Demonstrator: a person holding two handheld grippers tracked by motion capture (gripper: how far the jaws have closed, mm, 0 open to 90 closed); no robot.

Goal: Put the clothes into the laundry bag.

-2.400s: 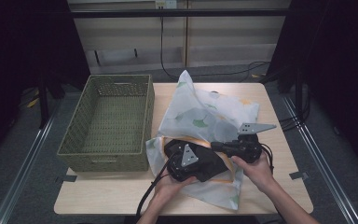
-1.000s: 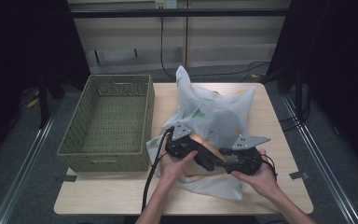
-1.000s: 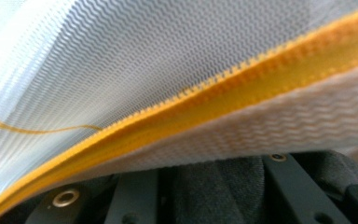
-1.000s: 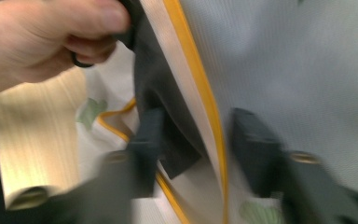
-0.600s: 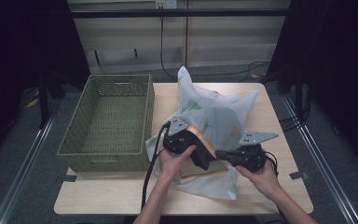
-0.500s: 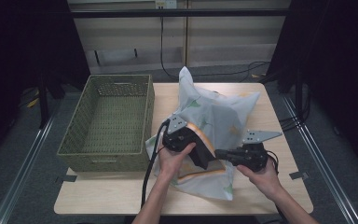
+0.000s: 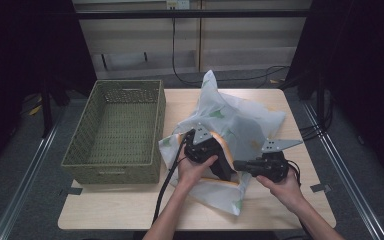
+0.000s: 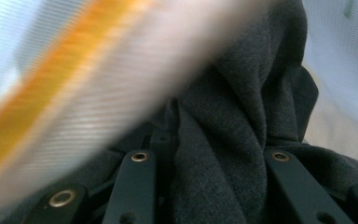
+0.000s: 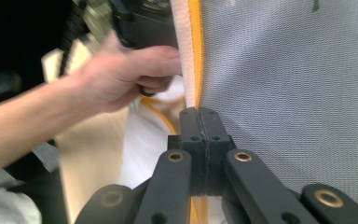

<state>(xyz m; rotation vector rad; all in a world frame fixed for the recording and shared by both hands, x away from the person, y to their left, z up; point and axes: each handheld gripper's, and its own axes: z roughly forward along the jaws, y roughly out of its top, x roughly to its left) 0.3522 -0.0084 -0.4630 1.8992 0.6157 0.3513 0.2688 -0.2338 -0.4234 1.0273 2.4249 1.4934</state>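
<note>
Laundry bag, white mesh with green leaf prints and an orange-trimmed opening, sprawled across the right half of the table, its long axis running from the near edge up toward the far edge, a peak of cloth poking up toward the far side. The mouth faced the person at the near edge. Light wooden table it was, on a grey floor, a pale cabinet front behind the far edge, cables trailing on the floor there, darkness to both sides. A woven green basket sat on the left half of the table, just beside the bag.

Left gripper was right at the bag's mouth, pointing into it, and its own view showed dark grey cloth bunched between the jaws, the orange-and-white rim blurred across the top. The jaws stood narrow, clamped on that garment. Right gripper lay level near the right side of the near edge, pointing left; its jaws had just snapped together and were pinched flat on the orange-edged rim of the bag, mesh hanging to one side in its view. Left hand showed there too, just beyond the rim.
</note>
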